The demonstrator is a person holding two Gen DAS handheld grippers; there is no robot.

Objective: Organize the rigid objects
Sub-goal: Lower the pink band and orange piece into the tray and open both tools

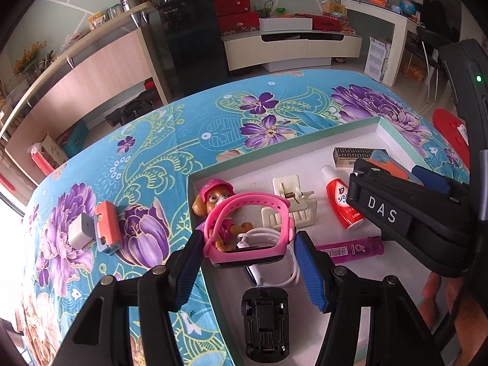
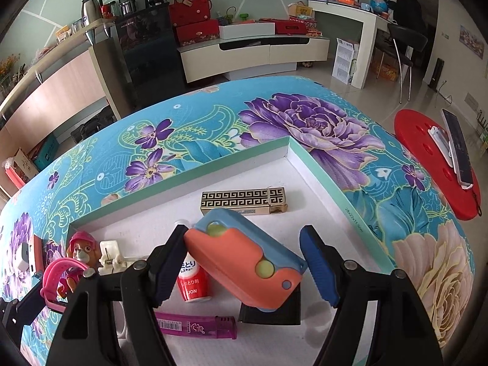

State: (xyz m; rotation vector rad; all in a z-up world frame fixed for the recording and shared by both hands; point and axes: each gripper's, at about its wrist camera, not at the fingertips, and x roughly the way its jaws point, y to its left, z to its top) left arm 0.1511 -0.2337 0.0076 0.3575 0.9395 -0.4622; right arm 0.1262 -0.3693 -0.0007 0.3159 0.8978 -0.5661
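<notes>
Pink watch [image 1: 248,228]: you have it clamped between the pads of your left gripper [image 1: 248,270], held over the near-left corner of the box [image 1: 283,149].
Orange-and-blue case [image 2: 244,262]: it sits tilted between your right gripper's [image 2: 244,268] fingers; the left pad touches it, the right pad looks just clear, though the angle is poor.
Under the watch: a pup figure [image 1: 213,201], a white cable [image 1: 286,274], a black toy car [image 1: 264,323].
Beyond your right gripper: a patterned gold box [image 2: 244,201].
Below it: red bottle [image 2: 192,280], purple lighter [image 2: 195,326].
Left of your left gripper: an orange piece [image 1: 106,225] on the floral cloth [image 1: 152,152].
</notes>
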